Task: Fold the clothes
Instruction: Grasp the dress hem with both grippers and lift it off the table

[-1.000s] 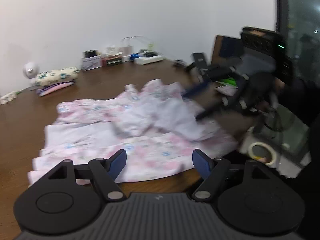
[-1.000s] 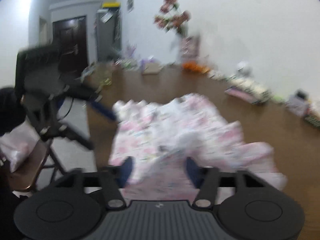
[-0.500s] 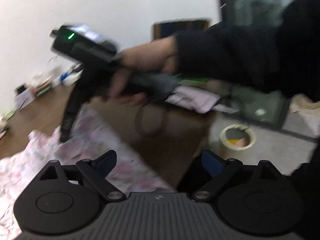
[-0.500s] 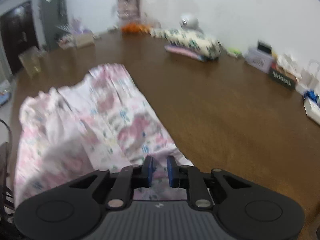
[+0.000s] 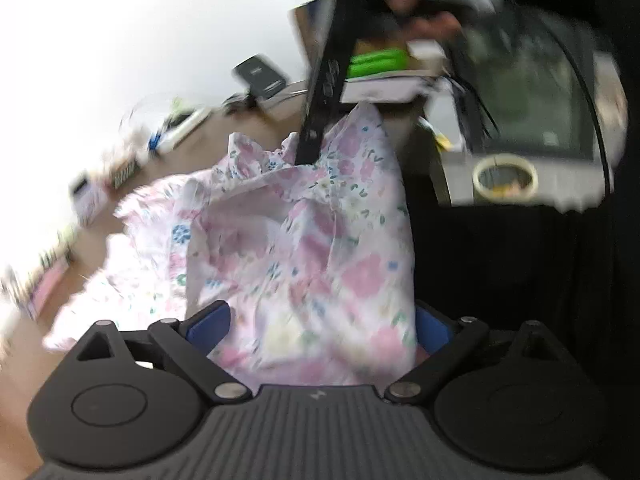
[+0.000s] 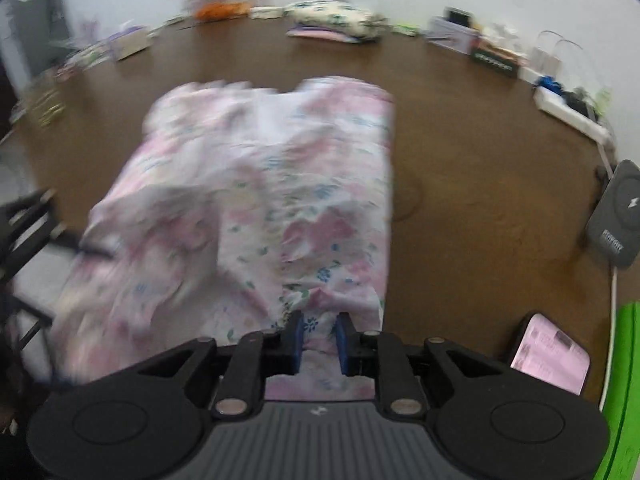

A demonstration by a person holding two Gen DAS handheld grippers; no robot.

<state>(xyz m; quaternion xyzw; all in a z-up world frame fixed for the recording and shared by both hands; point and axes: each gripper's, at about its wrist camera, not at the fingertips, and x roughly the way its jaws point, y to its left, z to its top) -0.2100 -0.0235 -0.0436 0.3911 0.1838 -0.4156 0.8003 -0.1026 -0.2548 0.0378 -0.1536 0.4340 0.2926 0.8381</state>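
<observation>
Lifted off the table (image 6: 472,184) now, the floral garment (image 6: 280,184) hangs from your right gripper (image 6: 318,338) — pinched tight — while your left gripper (image 5: 320,320) gapes wide around its hem.

Pink floral garment (image 6: 280,184), brown table (image 6: 480,160)

Flat indoor light; the white wall (image 5: 120,60) in the left wrist view is blown out to glare. Motion blur smears the pink floral cotton garment (image 6: 248,200) and the clutter along the brown wooden table (image 6: 480,200). Fisheye distortion bends the table edge, with dark vignetting at the corners. Shadows are soft and faint.
</observation>
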